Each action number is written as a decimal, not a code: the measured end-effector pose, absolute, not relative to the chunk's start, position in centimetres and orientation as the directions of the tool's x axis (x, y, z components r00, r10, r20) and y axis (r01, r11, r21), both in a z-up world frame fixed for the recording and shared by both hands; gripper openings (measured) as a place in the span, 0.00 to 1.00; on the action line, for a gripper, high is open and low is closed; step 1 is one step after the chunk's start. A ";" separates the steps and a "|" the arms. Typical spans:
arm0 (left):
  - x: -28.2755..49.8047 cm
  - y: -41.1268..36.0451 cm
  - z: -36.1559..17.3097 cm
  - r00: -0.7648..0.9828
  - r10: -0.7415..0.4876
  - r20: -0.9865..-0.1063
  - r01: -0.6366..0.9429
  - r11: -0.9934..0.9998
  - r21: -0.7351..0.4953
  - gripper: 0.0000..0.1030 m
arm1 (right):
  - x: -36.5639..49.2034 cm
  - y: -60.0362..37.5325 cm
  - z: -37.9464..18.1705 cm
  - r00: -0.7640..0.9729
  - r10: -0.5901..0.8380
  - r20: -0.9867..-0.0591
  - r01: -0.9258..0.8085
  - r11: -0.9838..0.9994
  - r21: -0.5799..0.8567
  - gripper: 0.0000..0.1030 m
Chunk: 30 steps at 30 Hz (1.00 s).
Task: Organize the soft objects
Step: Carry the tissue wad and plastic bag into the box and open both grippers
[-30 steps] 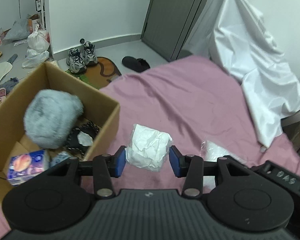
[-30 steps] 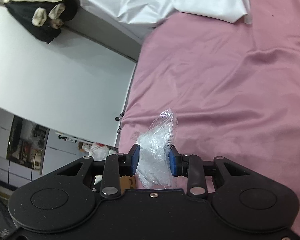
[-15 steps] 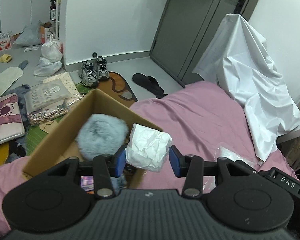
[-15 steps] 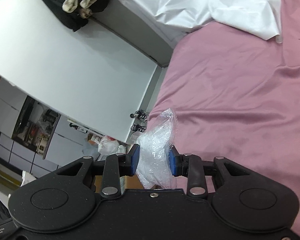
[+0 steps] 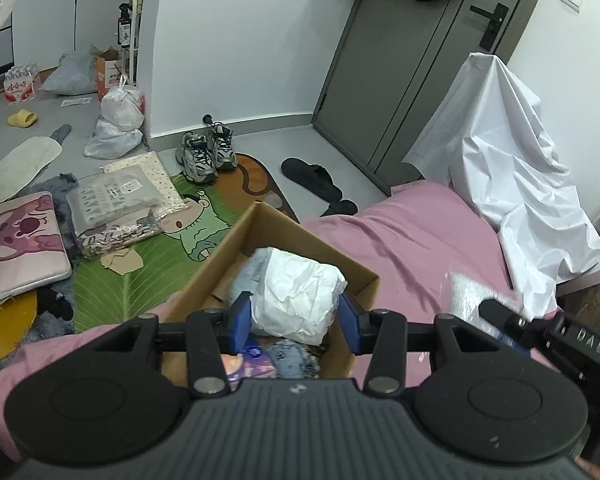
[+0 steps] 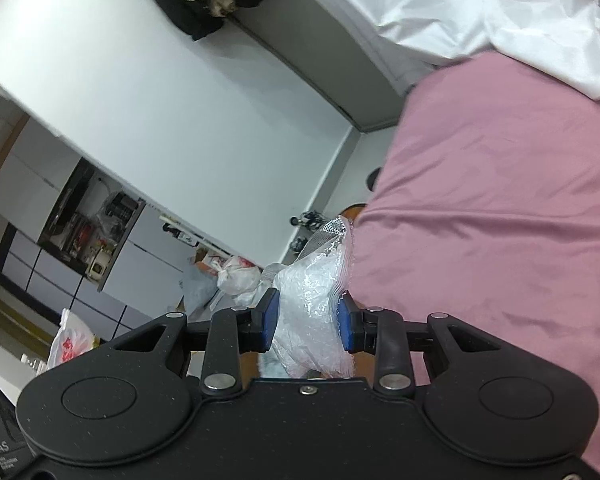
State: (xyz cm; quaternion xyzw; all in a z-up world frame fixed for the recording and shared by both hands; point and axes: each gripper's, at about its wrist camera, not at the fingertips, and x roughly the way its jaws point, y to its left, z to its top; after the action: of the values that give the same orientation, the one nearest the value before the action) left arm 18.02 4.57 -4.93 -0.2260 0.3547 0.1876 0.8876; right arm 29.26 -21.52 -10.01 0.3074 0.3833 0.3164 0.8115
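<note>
One white crumpled bundle (image 5: pixel 296 296) sits pinched between the blue fingers (image 5: pixel 240 322) of the left gripper (image 5: pixel 295 322), hanging above the one open cardboard box (image 5: pixel 364 280). The box stands at the edge of the pink bed (image 5: pixel 412 248), with a grey fluffy item and a printed packet inside. The right gripper (image 6: pixel 307 320) has its fingers clamped on one clear plastic bag (image 6: pixel 312 296), raised over the bed's edge. The bed beyond lies bare up to one white sheet (image 5: pixel 512 184).

Both your loads lifted, travelling toward the box

Your left gripper (image 5: pixel 296 320) now hangs its white bundle (image 5: pixel 298 296) over the cardboard box (image 5: pixel 284 236); your right gripper (image 6: pixel 307 320) raises and rolls its clear bag (image 6: pixel 314 288).
</note>
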 end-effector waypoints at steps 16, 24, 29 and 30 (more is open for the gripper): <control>15.1 9.6 -5.4 0.670 0.133 -0.730 -0.473 0.835 -0.282 0.44 | 26.7 -15.8 -6.8 0.478 0.755 -0.448 -0.357 0.634 0.687 0.30; 15.4 11.7 -6.9 0.666 0.080 -0.741 -0.457 0.830 -0.321 0.47 | 26.1 -13.1 -6.4 0.464 0.740 -0.486 -0.379 0.662 0.646 0.30; 15.3 13.0 -7.6 0.687 0.021 -0.726 -0.435 0.813 -0.388 0.67 | 26.4 -11.9 -7.1 0.443 0.735 -0.514 -0.371 0.672 0.641 0.30; 15.2 13.2 -7.6 0.690 0.025 -0.724 -0.437 0.811 -0.389 0.67 | 26.4 -11.7 -7.1 0.441 0.734 -0.517 -0.371 0.673 0.639 0.30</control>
State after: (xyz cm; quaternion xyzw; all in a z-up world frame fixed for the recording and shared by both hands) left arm 15.20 13.15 -7.59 -0.2777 0.3713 0.1317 0.8762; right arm 26.40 -11.75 -7.11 0.2227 0.4071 0.3374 0.8191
